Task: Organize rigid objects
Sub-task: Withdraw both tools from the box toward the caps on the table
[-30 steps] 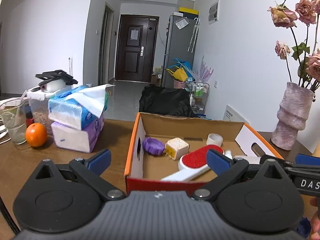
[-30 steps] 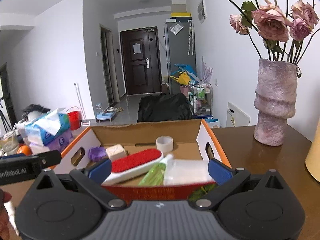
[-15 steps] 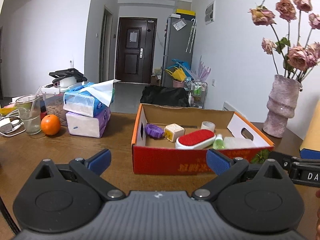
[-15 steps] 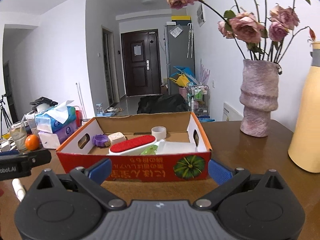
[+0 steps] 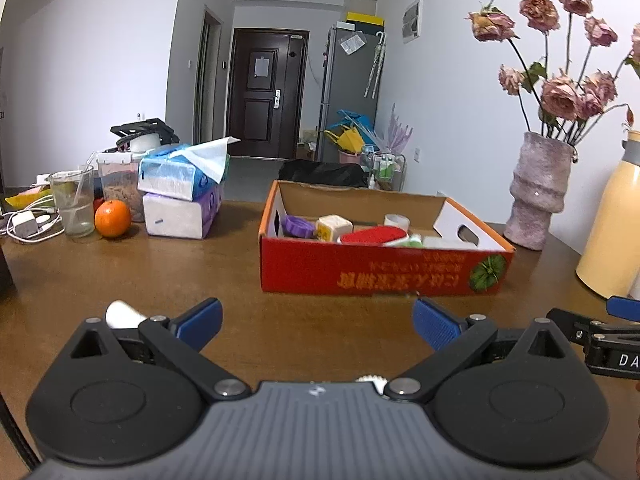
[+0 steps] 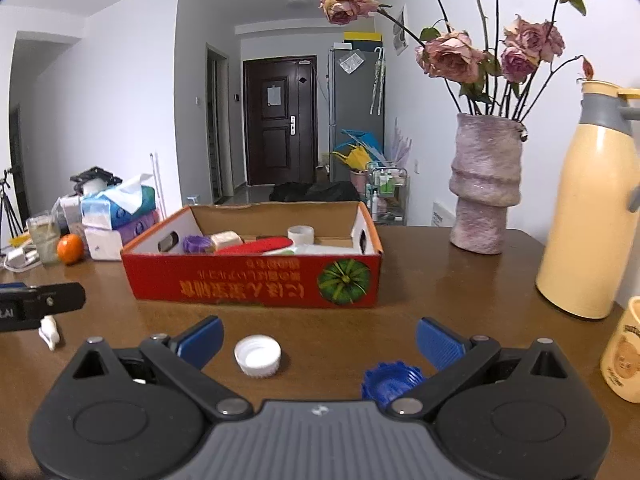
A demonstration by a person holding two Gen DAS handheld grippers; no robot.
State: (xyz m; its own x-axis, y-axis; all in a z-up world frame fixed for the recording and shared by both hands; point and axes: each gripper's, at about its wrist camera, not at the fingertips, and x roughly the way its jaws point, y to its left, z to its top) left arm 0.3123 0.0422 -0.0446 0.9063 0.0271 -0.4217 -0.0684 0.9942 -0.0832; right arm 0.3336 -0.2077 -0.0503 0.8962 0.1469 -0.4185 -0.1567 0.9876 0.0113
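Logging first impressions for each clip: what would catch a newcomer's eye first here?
The red cardboard box at the middle of the brown table, loaded with small things such as a red brush. Next, the vase of dried pink roses to its right beside a tall yellow flask. Nearer, a white cap and a blue cap lie between the open right gripper's fingers.

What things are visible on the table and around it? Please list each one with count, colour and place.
box: 1, red, table centre
brush: 1, red, in box
tape: 1, white, in box
ring: 1, purple, in box
white cap: 1, table, near right gripper
blue cap: 1, table, near right gripper
vase: 1, pink, right of box
flask: 1, yellow, far right
orange: 1, left of box
tissue packs: 2, stacked, left of box
left gripper: open
right gripper: open
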